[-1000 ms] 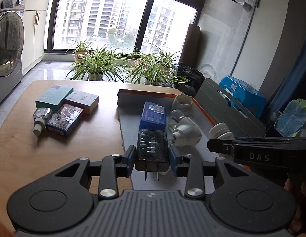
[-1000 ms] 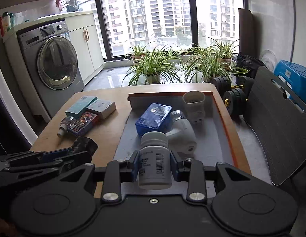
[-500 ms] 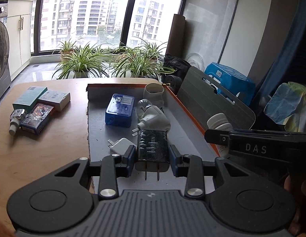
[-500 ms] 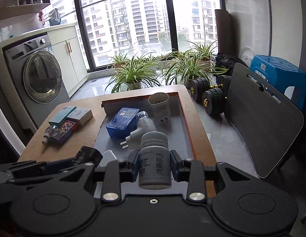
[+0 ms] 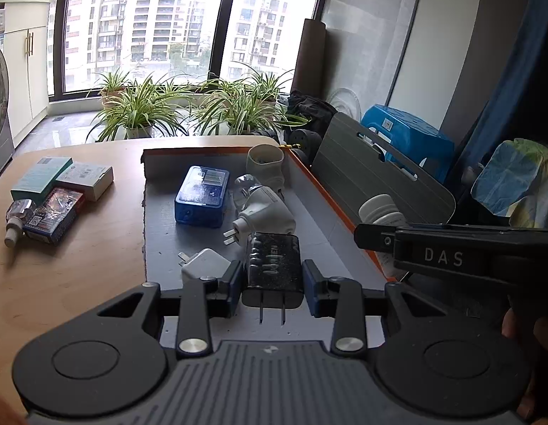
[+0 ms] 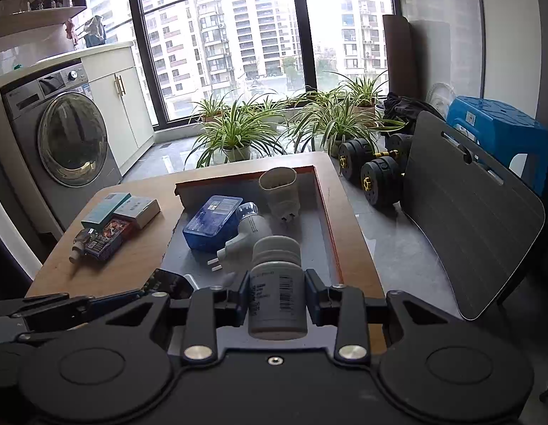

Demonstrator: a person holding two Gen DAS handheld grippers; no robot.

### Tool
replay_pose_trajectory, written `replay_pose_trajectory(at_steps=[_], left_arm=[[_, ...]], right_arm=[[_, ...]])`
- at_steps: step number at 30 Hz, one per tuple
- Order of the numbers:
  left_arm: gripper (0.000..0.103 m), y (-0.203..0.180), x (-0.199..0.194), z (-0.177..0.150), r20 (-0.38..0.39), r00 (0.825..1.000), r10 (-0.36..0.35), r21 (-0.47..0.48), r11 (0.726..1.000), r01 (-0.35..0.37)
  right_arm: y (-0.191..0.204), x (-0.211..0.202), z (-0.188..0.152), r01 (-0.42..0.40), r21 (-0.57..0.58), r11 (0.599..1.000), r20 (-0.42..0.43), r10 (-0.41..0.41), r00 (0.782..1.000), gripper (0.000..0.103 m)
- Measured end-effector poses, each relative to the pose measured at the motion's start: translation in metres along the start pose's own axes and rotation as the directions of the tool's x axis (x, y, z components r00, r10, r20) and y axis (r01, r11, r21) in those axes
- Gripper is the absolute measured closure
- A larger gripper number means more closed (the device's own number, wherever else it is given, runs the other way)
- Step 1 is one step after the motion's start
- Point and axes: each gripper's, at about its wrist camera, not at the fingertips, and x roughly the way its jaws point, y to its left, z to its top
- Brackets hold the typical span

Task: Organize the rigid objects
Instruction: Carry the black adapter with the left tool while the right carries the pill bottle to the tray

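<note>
Your left gripper (image 5: 272,278) is clamped on a black charger (image 5: 272,269), low in the frame above the grey tray (image 5: 160,219); your right gripper (image 6: 276,297) grasps a white pill bottle (image 6: 276,283) at lower centre, over the tray's near end

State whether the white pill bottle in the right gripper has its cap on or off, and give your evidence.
On. The white pill bottle, clamped in the right gripper, has its ribbed white cap seated on top, with no open mouth showing.
</note>
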Motion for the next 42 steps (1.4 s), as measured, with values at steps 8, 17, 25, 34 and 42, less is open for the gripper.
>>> replay_pose_trajectory(at_steps=[8, 17, 25, 34, 42], left_arm=[[0.066, 0.002, 0.006, 0.001, -0.012, 1.000, 0.013, -0.010, 1.000, -0.013], [0.066, 0.004, 0.012, 0.003, -0.020, 1.000, 0.014, -0.016, 1.000, -0.014], [0.066, 0.004, 0.017, 0.005, -0.022, 1.000, 0.012, -0.013, 1.000, -0.013], [0.066, 0.002, 0.032, 0.014, -0.024, 1.000, 0.009, -0.006, 1.000, -0.009], [0.067, 0.000, 0.044, 0.020, -0.027, 1.000, 0.000, -0.002, 1.000, 0.000]], right_arm=[[0.004, 0.009, 0.002, -0.004, -0.007, 1.000, -0.015, 0.004, 1.000, 0.063], [0.005, 0.017, 0.004, -0.002, -0.005, 1.000, -0.026, 0.002, 1.000, 0.063], [0.003, 0.025, 0.010, 0.001, -0.011, 1.000, -0.023, -0.001, 1.000, 0.063], [-0.002, 0.043, 0.023, 0.010, -0.021, 1.000, -0.023, -0.010, 1.000, 0.063], [-0.006, 0.063, 0.037, 0.022, -0.035, 0.999, -0.031, -0.023, 0.999, 0.063]])
